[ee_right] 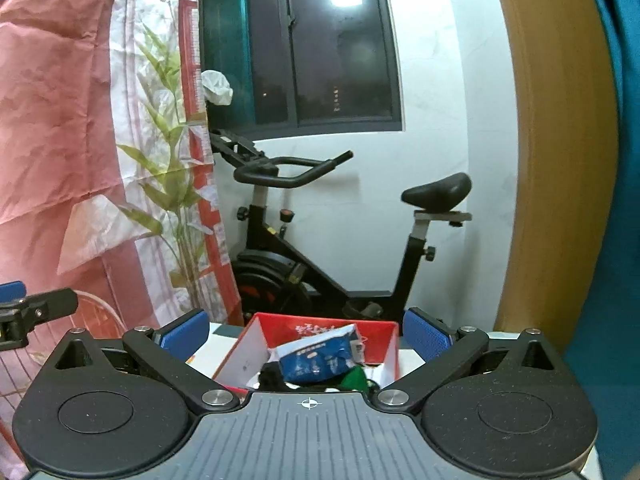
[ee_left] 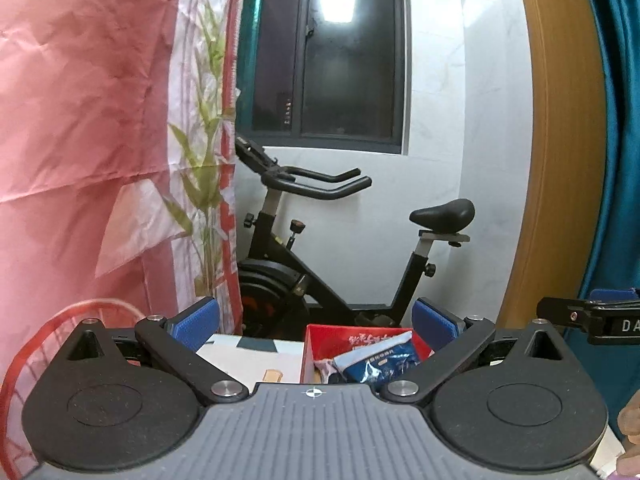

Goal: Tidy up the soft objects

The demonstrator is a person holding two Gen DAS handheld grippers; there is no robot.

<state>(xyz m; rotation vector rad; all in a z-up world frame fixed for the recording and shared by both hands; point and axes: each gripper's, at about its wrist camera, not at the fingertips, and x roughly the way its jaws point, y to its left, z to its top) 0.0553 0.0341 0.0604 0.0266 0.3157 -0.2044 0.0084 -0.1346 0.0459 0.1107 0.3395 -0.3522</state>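
**Box partly filled, both claws empty**

Left claw (ee_left: 314,322) and right claw (ee_right: 304,330) both spread wide, holding nothing, raised level facing the bike (ee_right: 340,236). Red box (ee_right: 320,326) on the bench (ee_left: 248,354) already holds a blue pack (ee_right: 320,356) plus darker items. Likely mid-task or near done; no loose soft objects in view, rest of bench hidden.

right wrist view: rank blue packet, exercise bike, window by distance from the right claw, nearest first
1. Blue packet: in the red box, just ahead of the open right claw, between its fingers.
2. Exercise bike: on the floor behind the box, by the wall.
3. Window: set in the wall above the bike, farthest.
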